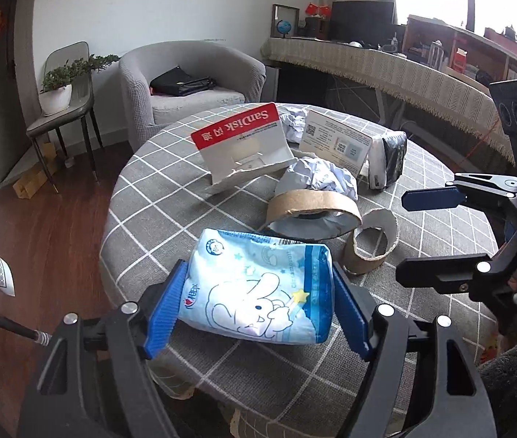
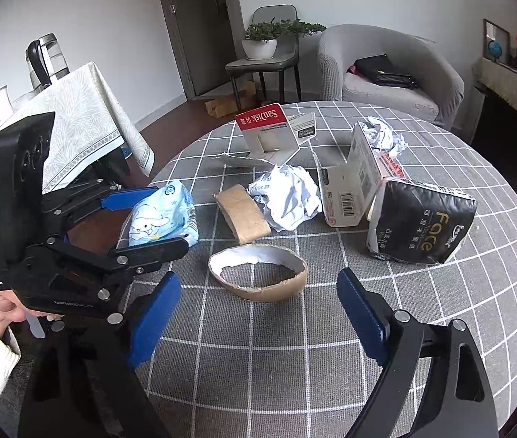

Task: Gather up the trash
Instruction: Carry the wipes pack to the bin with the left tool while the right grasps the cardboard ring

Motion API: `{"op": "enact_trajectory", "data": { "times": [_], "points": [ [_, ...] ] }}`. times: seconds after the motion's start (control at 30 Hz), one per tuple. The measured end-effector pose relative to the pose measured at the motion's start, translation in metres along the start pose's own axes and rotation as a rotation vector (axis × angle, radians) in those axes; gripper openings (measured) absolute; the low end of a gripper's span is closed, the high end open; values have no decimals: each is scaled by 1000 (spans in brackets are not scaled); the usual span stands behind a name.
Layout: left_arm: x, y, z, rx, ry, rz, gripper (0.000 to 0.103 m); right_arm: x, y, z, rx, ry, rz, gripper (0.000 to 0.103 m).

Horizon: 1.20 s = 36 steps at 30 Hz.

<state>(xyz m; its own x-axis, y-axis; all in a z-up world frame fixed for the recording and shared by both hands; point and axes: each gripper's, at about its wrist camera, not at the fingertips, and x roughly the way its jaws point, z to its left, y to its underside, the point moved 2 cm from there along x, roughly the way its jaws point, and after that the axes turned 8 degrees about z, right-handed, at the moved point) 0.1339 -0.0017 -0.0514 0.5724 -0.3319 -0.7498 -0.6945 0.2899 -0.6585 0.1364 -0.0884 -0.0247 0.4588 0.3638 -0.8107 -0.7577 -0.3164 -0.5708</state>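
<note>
Tissue pack (image 1: 258, 288) sits between left claw (image 1: 258, 310) pads, contact unclear.

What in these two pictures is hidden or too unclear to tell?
- Where trash goes: no bin or bag shows in either view.
- Blue tissue pack: in the left wrist view both pads of the left gripper touch its sides; its underside is hidden.
- Crumpled paper, far: the SanDisk card hides part.
- Black Face tissue pack: small print unreadable.
</note>
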Motion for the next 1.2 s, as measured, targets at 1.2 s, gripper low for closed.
{"op": "enact_trajectory", "data": {
  "times": [1.2],
  "points": [
    [-55, 43, 86, -242, -192, -52, 77, 27, -22, 63, -6, -49, 81, 63]
  ]
}}
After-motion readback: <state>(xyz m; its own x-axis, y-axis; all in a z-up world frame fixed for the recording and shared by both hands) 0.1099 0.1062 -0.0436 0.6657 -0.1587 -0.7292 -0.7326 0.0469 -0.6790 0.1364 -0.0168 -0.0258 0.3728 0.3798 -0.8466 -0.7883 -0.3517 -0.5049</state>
